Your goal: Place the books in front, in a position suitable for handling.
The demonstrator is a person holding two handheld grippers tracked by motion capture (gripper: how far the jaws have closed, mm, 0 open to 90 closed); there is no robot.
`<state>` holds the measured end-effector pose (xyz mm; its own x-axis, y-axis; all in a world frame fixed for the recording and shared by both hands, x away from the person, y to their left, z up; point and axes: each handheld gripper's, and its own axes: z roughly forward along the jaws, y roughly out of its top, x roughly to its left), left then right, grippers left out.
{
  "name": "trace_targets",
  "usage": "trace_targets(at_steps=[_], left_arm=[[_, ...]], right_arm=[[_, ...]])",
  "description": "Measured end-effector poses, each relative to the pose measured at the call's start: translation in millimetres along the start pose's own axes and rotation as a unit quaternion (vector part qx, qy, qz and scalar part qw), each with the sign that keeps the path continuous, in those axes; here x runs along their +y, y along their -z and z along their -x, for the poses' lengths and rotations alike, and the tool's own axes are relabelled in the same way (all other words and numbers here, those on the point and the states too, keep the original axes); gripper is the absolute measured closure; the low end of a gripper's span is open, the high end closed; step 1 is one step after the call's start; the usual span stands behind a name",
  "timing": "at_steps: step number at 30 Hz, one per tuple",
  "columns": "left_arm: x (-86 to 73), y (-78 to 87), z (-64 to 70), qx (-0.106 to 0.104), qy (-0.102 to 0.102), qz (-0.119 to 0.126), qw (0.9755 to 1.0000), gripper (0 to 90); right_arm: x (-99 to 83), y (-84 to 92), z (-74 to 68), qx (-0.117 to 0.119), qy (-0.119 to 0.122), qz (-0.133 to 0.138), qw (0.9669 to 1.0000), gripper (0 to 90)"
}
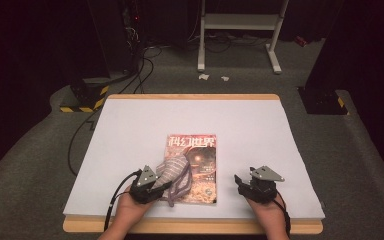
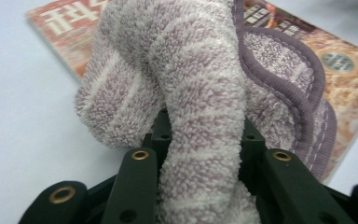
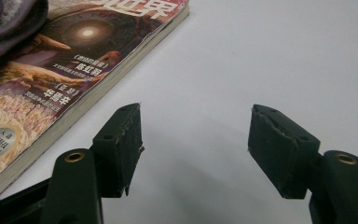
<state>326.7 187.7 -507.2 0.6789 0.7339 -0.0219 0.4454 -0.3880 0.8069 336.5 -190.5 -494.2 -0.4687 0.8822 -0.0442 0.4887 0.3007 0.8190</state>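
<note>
A fluffy lilac-and-white striped towel (image 1: 172, 171) with a purple hem lies bunched over the left part of a magazine (image 1: 196, 167) with a red title band, near the table's front. My left gripper (image 1: 161, 186) is shut on a fold of the towel (image 2: 200, 116), which fills the space between its jaws. Beyond the towel the magazine (image 2: 345, 70) shows on the white surface. My right gripper (image 1: 240, 181) rests to the right of the magazine, open, its fingertips (image 3: 126, 140) wide apart over bare white table. The magazine (image 3: 42, 93) lies to the left of that gripper.
A white sheet (image 1: 250, 125) covers the wooden table, whose edge (image 1: 195, 227) shows at the front. Beyond the table stand dark equipment with cables (image 1: 130, 45) on the left and a white metal frame (image 1: 240, 30) at the back. Grey carpet surrounds the table.
</note>
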Motion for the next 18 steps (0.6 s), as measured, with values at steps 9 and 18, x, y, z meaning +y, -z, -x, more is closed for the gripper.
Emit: trace_targets(at_steps=[9, 18], left_arm=[[-3.9, 4.9, -4.6, 0.005, 0.016, 0.001, 0.9999, 67.9], [-5.9, 8.2, -6.1, 0.009, 0.021, 0.002, 0.9997, 67.9]], right_arm=[[-1.1, -2.1, 1.1, 0.001, -0.002, -0.002, 1.0000, 35.1], [-0.8, -0.9, 0.8, 0.001, -0.001, -0.001, 1.0000, 35.1]])
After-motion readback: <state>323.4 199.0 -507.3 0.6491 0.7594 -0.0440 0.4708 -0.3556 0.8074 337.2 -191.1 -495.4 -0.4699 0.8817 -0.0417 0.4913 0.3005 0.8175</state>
